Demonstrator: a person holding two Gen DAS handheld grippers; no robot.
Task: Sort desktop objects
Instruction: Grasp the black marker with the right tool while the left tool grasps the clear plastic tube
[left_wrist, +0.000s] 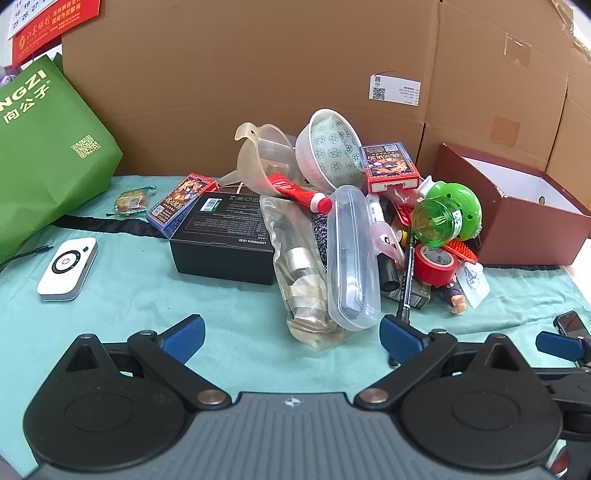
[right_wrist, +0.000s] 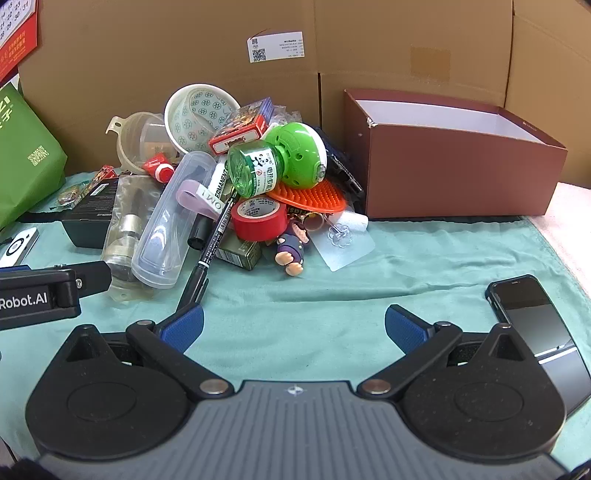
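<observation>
A heap of desk objects lies on the green cloth (left_wrist: 129, 288): a black box (left_wrist: 225, 236), a clear plastic case (left_wrist: 352, 254), a bagged metal part (left_wrist: 303, 273), a patterned bowl (left_wrist: 330, 147), a funnel (left_wrist: 264, 158), a red tape roll (right_wrist: 258, 218) and a green bottle (right_wrist: 266, 166). An open brown box (right_wrist: 454, 158) stands to the right of the heap. My left gripper (left_wrist: 291, 339) is open just short of the clear case and the bag. My right gripper (right_wrist: 293, 326) is open over bare cloth in front of the heap, with a black pen (right_wrist: 207, 254) near its left finger.
Cardboard boxes (left_wrist: 258, 74) wall off the back. A green bag (left_wrist: 44, 147) stands at the left, with a white device (left_wrist: 68, 273) and its cable beside it. A black phone (right_wrist: 535, 325) lies at the right. A small figure (right_wrist: 293, 251) and card packs (left_wrist: 389, 168) sit in the heap.
</observation>
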